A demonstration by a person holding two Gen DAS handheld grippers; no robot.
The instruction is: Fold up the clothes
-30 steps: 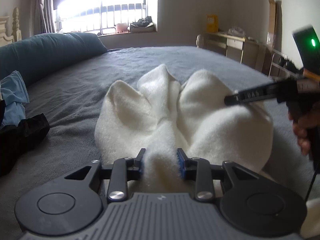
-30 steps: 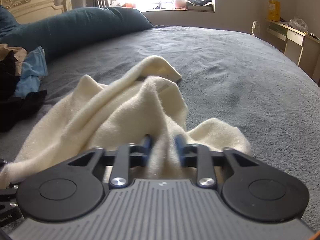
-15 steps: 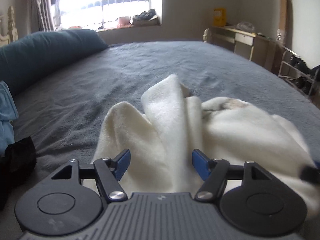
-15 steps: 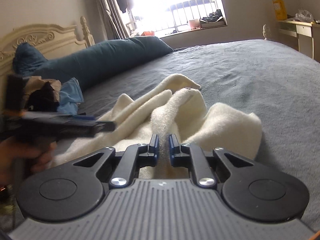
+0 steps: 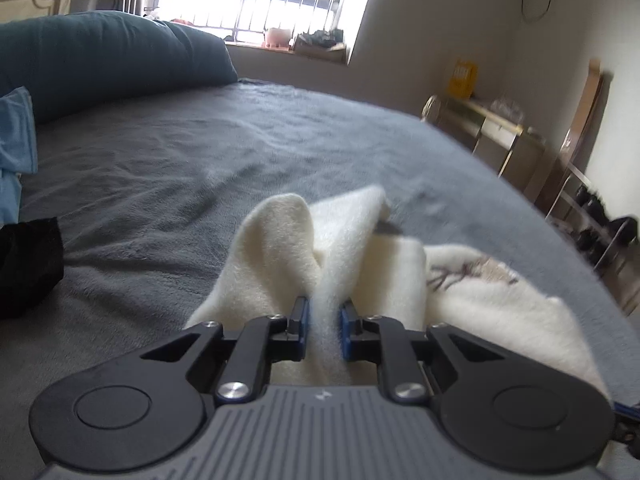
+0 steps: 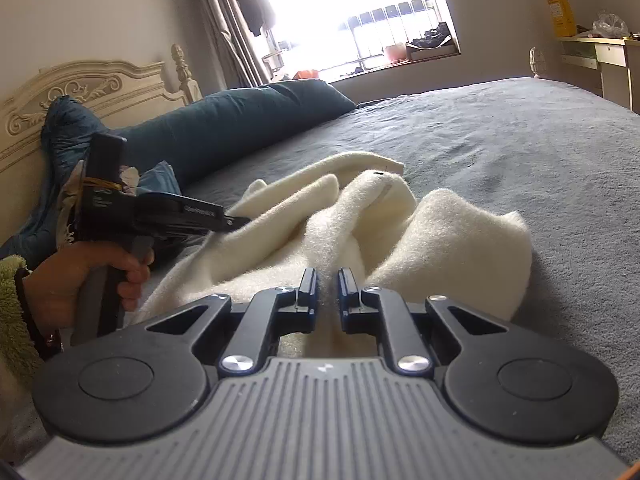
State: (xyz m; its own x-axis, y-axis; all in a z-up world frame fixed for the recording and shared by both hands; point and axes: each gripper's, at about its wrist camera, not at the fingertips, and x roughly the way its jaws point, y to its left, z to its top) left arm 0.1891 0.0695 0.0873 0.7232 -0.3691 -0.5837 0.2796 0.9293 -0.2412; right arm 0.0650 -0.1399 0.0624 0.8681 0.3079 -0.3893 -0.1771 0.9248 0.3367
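Observation:
A cream fleece garment (image 5: 276, 264) lies bunched in loose folds on the grey bed (image 5: 168, 168). My left gripper (image 5: 324, 322) is shut on a raised ridge of the fleece near its front edge. The right wrist view shows the same garment (image 6: 452, 236) with my right gripper (image 6: 328, 292) shut on another fold close to the camera. From that side the left gripper (image 6: 238, 222) appears at the left, its tips at the fleece, held by a hand (image 6: 80, 276) with a green fuzzy sleeve. A dark printed patch (image 5: 472, 272) shows on the garment's right part.
A long teal pillow (image 5: 104, 52) lies along the cream headboard (image 6: 80, 88). Black clothing (image 5: 28, 264) and a light blue cloth (image 5: 16, 136) are piled at the bed's left. A desk (image 5: 496, 136) and a shoe rack (image 5: 592, 216) stand beyond the right edge.
My left gripper was shut on the fleece, opened half a second ago, and is now shut on a different fold. The right gripper stays shut and has swung toward the headboard.

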